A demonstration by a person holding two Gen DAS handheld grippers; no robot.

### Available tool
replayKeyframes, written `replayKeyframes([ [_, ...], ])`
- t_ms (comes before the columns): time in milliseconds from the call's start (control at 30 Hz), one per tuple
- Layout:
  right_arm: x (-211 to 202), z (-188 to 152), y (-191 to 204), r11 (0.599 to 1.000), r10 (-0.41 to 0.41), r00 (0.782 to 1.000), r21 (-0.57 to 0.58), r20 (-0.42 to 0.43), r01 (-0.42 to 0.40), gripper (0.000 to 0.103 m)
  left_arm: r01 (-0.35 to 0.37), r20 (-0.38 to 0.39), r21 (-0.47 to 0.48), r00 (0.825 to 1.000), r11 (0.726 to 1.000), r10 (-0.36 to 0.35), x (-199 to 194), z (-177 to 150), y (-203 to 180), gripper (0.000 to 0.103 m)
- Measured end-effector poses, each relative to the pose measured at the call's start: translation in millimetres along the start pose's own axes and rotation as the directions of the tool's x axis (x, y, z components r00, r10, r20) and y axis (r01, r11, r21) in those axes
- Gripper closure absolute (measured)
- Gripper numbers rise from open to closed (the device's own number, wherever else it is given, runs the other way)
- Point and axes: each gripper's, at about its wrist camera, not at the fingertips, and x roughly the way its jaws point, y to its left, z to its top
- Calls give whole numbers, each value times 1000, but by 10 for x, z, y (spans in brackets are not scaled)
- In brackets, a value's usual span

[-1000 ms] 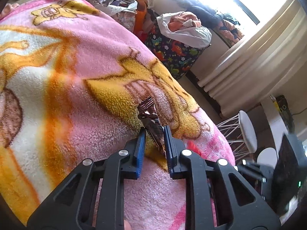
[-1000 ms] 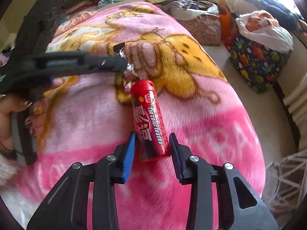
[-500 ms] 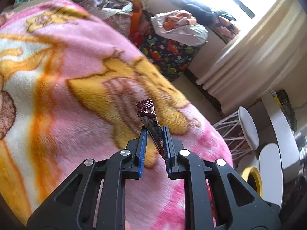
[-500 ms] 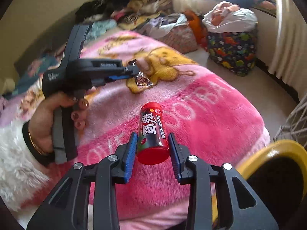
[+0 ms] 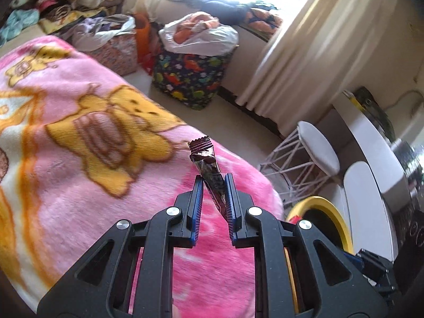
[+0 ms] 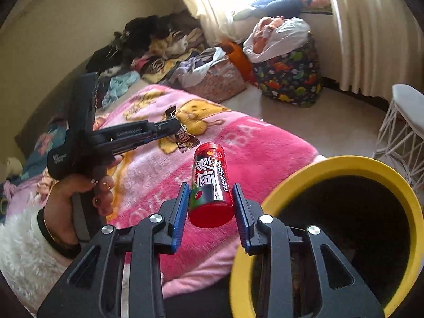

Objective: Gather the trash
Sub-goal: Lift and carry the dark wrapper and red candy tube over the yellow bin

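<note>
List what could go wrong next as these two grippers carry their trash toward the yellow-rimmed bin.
1. The left gripper pinches only the lower part of the wrapper; the thin foil could slide out over the pink blanket.
2. The red can sits tilted in the right gripper, so it might slip before clearing the bin rim.
3. Both grippers heading for one opening could collide.
</note>
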Motion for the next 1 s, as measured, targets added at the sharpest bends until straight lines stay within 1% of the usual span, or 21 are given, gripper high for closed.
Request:
replayKeyframes([
  [400,-424,-101,-286,996,-51,996,72,75,45,71,55,-6,102,998,993,-55,-52,-119,-578,92],
  [633,-596,-185,-417,991,-90,991,109,103,79,71,83,-14,141,997,987,-81,-74,-195,-775,92],
  [1000,-802,-305,-652,977,-137,983,181,125,113,71,114,-31,200,993,973,-110,-95,-338,-1093,92],
])
